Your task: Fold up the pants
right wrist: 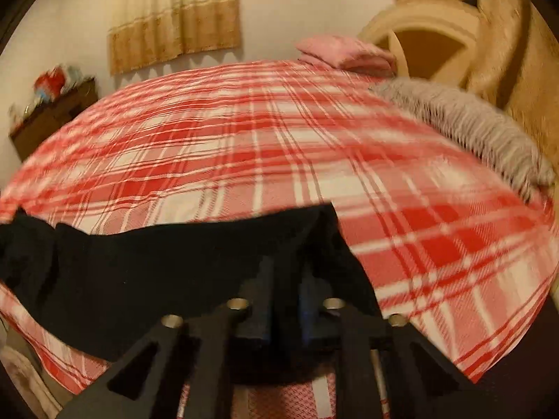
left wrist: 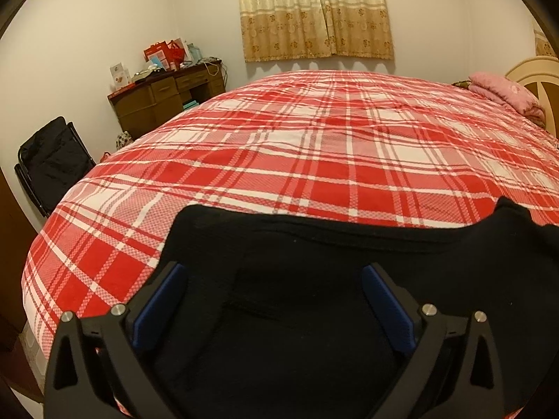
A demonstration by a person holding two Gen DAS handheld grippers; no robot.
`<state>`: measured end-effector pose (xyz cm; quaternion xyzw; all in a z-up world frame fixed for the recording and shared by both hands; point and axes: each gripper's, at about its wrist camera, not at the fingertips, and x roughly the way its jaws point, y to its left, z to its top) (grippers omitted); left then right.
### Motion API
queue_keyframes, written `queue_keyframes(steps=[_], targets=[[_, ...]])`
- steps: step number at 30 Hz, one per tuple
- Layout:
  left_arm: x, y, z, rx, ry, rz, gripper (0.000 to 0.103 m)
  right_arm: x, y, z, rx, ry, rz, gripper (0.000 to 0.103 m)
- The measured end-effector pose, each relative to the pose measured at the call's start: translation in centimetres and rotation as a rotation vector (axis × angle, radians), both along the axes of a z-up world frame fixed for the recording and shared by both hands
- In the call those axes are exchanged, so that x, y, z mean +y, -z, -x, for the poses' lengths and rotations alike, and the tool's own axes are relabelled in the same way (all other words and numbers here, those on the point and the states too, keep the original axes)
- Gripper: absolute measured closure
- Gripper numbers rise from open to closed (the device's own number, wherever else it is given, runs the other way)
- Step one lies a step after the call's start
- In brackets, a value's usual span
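Pants [left wrist: 314,314] lay black across the lower part of both frames, on the plaid bedspread [left wrist: 314,146], their long axis running side to side. We saw our left gripper [left wrist: 272,279] spread wide above the cloth, while our right gripper [right wrist: 284,279], nearer the right-hand end, pinched a raised fold.

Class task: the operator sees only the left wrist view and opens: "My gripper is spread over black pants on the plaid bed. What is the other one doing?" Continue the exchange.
Observer: The right gripper is shut on the pants, pinching a raised corner.
Operator: Anything on the bed I can't see?
Observer: A grey fringed blanket lies along the bed's right edge, below the headboard.
Operator: Is your picture steady?
Observer: No, the right wrist view is blurred.
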<state>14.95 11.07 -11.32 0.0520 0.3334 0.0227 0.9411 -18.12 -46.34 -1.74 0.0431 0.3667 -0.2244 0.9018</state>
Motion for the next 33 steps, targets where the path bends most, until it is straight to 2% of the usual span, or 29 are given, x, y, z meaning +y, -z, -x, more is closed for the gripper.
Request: queue_keyframes(steps=[3, 5, 7, 10, 11, 12, 15, 18, 19, 20, 23, 25, 29, 33], targets=[[0.0, 0.0, 0.0, -0.001, -0.003, -0.003, 0.0, 0.7, -2.4, 0.2, -0.061, -0.031, 0.057, 0.094], [0.0, 0.1, 0.0, -0.003, -0.001, -0.003, 0.0, 0.4, -2.7, 0.2, -0.058, -0.023, 0.087, 0.094], [0.0, 0.1, 0.0, -0.006, -0.001, -0.002, 0.0, -0.4, -1.8, 0.1, -0.03, -0.007, 0.116, 0.094], [-0.1, 0.1, 0.0, -0.006, -0.001, -0.006, 0.0, -1.8, 1.4, -0.8, 0.093, 0.028, 0.163, 0.094], [-0.1, 0.1, 0.0, -0.005, -0.001, -0.01, 0.0, -2.3, 2.6, -0.6, 0.106, 0.026, 0.149, 0.094], [0.0, 0.1, 0.0, -0.004, -0.001, -0.012, 0.0, -2.1, 2.6, -0.2, 0.079, 0.013, 0.171, 0.094], [-0.1, 0.1, 0.1, -0.003, -0.002, -0.017, 0.0, -1.7, 2.5, -0.3, 0.103, 0.018, 0.204, 0.092], [-0.2, 0.2, 0.1, -0.004, -0.009, -0.031, 0.0, -1.9, 2.0, 0.0, 0.111, 0.067, 0.23, 0.067], [-0.2, 0.2, 0.2, -0.004, -0.012, -0.033, 0.0, -2.3, 1.3, 0.8, 0.065, 0.098, 0.191, 0.05], [-0.3, 0.3, 0.3, -0.003, -0.013, -0.033, 0.0, -2.9, 0.3, 2.0, -0.022, 0.132, 0.123, 0.039], [-0.2, -0.1, 0.7, -0.006, -0.019, -0.017, 0.0, -5.2, -1.3, 6.4, -0.263, 0.26, -0.12, 0.035], [0.2, -0.5, 1.5, -0.02, -0.014, 0.026, 0.0, -6.0, -1.0, 8.4, -0.341, 0.293, -0.239, 0.035], [0.4, -1.1, 2.5, -0.03, -0.01, 0.1, 0.0, -5.1, 0.2, 8.1, -0.3, 0.299, -0.212, 0.035], [0.4, -1.5, 2.9, -0.023, -0.001, 0.137, 0.0, -4.2, 1.8, 6.9, -0.276, 0.322, -0.246, 0.035]])
